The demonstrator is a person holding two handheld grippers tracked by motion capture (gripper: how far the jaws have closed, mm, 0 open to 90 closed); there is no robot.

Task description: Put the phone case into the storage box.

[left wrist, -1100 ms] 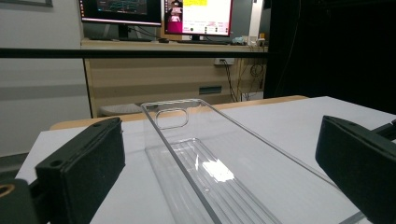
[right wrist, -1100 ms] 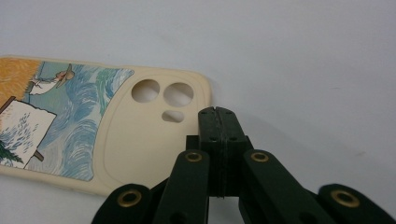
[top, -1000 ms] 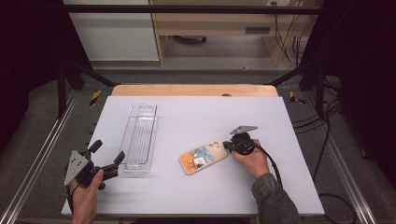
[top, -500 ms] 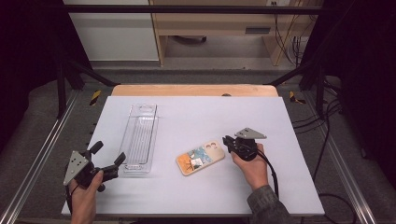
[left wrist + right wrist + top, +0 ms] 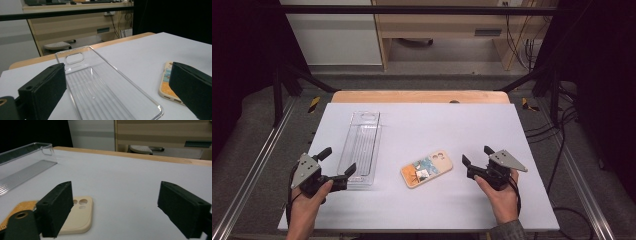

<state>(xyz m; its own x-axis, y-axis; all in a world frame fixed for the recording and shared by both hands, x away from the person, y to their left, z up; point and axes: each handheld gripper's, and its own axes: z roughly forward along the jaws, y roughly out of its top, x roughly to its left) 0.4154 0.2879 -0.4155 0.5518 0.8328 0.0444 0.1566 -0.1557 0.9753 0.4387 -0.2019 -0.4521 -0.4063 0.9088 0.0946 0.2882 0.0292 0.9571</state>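
A cream phone case with a colourful picture lies flat near the middle of the white table. It shows at the right in the left gripper view and at the lower left in the right gripper view. A long clear plastic tray lies to its left. My left gripper is open at the tray's near end. My right gripper is just right of the case. Its jaws have just been opening and stand open with only bare table between them.
The table has a wooden strip along its far edge. Metal rails run along both sides, and cables trail on the floor at the right. A desk and a cabinet stand beyond the table.
The right gripper was shut at the phone case's right end. It has opened and drawn back to the right, leaving the case on the table. The left gripper has risen slightly by the tray.
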